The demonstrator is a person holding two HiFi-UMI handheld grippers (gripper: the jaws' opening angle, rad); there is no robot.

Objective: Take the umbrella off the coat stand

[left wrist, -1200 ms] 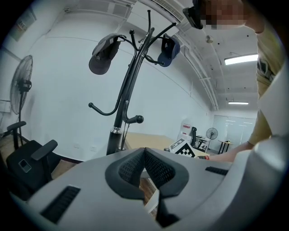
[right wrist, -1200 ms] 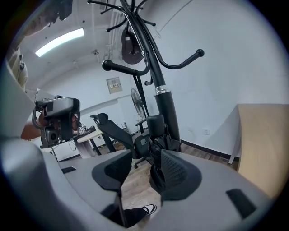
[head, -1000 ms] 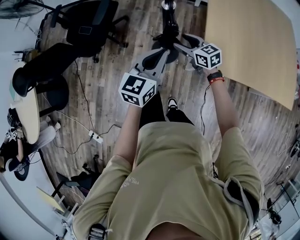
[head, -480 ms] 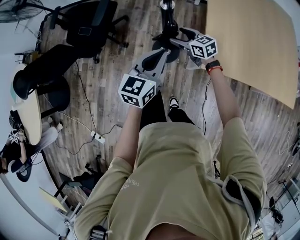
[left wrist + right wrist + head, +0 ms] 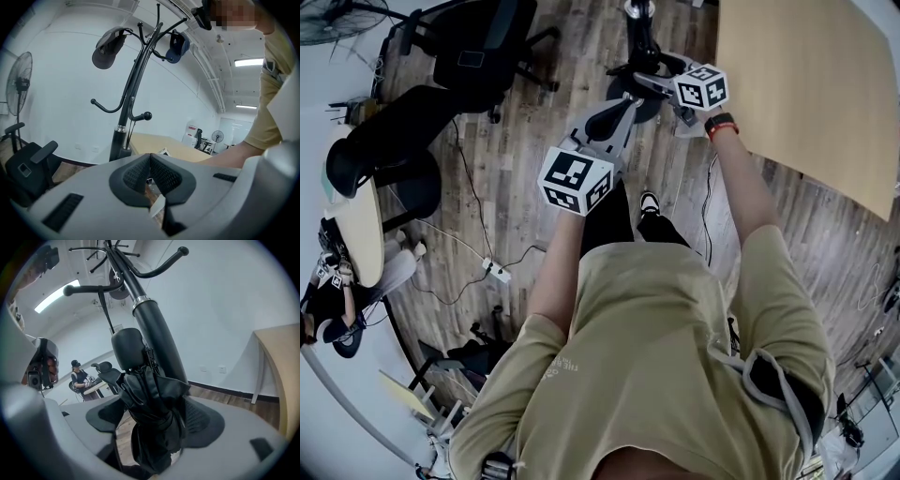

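Observation:
A folded black umbrella (image 5: 152, 418) hangs by its strap from a hook of the black coat stand (image 5: 157, 333), its handle (image 5: 127, 350) uppermost. My right gripper (image 5: 154, 420) has its jaws either side of the umbrella and they are opening; the left pad stands clear of the fabric. In the head view the right gripper (image 5: 649, 77) reaches to the coat stand (image 5: 637, 23). My left gripper (image 5: 150, 161) is shut on nothing, its pads meeting at the tips, and it sits lower (image 5: 614, 117), short of the stand (image 5: 129, 112).
A grey cap (image 5: 108, 47) and a blue cap (image 5: 177, 46) hang on the stand's upper hooks. A wooden table (image 5: 806, 84) lies to the right, office chairs (image 5: 478, 47) to the left. Cables and a power strip (image 5: 492, 274) cross the floor. A person (image 5: 79, 378) sits at a far desk.
My right gripper has moved up the picture towards the coat stand. The left gripper has stayed where it was.

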